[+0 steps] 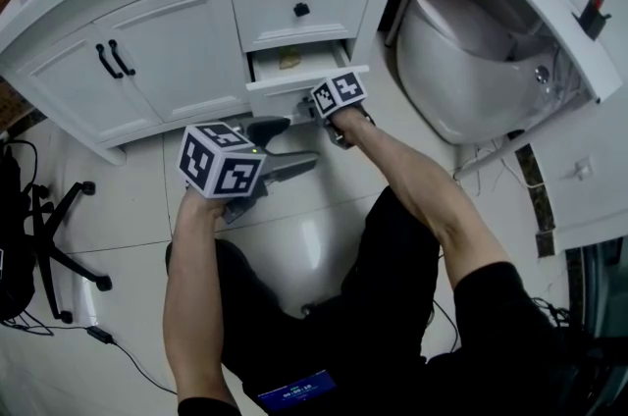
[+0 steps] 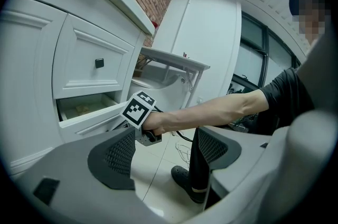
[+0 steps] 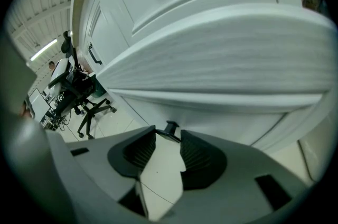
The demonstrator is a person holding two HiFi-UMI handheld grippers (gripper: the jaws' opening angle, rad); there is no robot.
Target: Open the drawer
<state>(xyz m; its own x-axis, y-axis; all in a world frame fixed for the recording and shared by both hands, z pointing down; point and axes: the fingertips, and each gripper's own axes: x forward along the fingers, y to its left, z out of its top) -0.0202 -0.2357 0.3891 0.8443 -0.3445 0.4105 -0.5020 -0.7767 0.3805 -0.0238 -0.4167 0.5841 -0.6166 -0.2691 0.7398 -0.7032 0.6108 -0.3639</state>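
Two tongs work in front of a white cabinet (image 1: 177, 41). The right tongs (image 3: 168, 139) are clamped on the small black knob (image 3: 170, 127) of the drawer (image 1: 306, 78). That drawer stands partly pulled out of the cabinet's right column, just below a closed upper drawer (image 1: 301, 7). A small yellowish thing (image 1: 289, 59) lies inside the open one. The left tongs (image 1: 289, 144) hang over the tiled floor (image 1: 128, 228) near the cabinet's front edge, jaws apart with nothing between them.
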